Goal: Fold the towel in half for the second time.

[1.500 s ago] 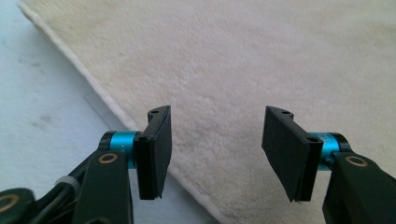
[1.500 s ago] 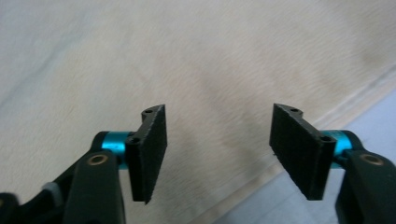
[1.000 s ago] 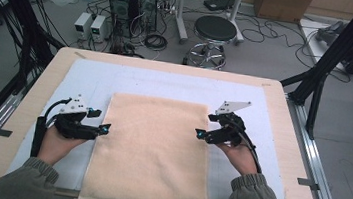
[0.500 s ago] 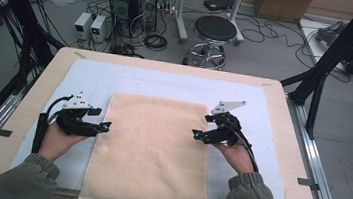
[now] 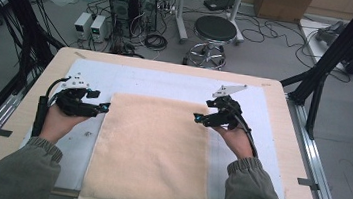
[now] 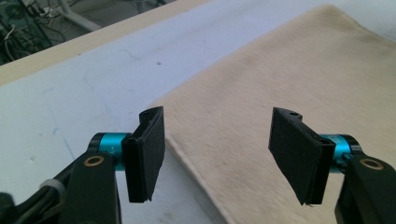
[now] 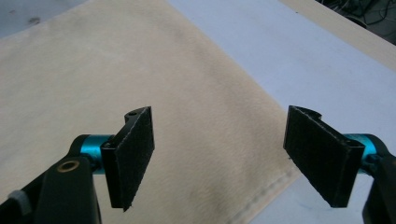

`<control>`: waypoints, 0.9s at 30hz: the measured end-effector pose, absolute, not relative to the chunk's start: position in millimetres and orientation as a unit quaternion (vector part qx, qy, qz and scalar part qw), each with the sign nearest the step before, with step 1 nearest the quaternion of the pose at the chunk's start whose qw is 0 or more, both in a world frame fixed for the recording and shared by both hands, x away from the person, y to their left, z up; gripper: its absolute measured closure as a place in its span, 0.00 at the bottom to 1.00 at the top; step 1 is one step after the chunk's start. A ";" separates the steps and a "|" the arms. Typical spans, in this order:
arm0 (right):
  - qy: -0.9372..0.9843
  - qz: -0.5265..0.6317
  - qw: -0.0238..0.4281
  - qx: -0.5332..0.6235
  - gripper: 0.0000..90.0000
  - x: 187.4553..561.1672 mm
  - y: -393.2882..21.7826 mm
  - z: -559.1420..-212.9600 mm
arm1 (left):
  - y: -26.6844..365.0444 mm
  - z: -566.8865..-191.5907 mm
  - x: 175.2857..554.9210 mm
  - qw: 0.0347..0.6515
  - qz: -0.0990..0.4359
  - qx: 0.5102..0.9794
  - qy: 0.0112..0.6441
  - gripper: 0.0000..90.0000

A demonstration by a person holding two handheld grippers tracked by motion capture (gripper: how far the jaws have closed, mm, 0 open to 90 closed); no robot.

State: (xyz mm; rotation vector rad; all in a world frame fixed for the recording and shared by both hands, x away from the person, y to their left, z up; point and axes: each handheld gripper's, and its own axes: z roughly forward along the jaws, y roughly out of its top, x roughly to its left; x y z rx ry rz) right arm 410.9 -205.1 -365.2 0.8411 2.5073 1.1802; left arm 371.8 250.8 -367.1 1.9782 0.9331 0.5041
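Note:
A beige towel (image 5: 151,149) lies flat on the white mat (image 5: 166,84), its near end hanging over the table's front edge. My left gripper (image 5: 104,106) stands open at the towel's left edge, near the far left corner; in the left gripper view the towel's hem (image 6: 196,168) runs between the two jaws of the gripper (image 6: 224,151). My right gripper (image 5: 197,117) is open at the towel's right edge; in the right gripper view its gripper (image 7: 224,149) straddles the towel (image 7: 140,70) and its hemmed edge (image 7: 266,189). Nothing is held.
The wooden table (image 5: 286,137) has bare margins on both sides of the mat. Beyond its far edge stand a black stool (image 5: 215,31), computer boxes (image 5: 130,1) and floor cables. Black frame struts (image 5: 339,47) rise at the right.
Both grippers have shifted slightly inward toward the towel's side edges. The towel has not moved.

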 end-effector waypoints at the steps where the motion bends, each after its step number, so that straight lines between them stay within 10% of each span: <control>1: 0.861 0.399 0.127 0.289 0.28 415.8 -204.4 -367.2 | 252.1 -368.4 378.1 0.432 0.203 0.792 0.382 0.41; 21: 0.853 0.356 0.121 0.361 0.34 469.5 -222.3 -429.5 | 232.3 -442.6 451.9 0.384 0.171 0.780 0.464 0.48; 27: 0.863 0.356 0.081 0.349 0.64 471.4 -216.7 -434.8 | 229.7 -441.0 450.5 0.394 0.152 0.785 0.454 0.75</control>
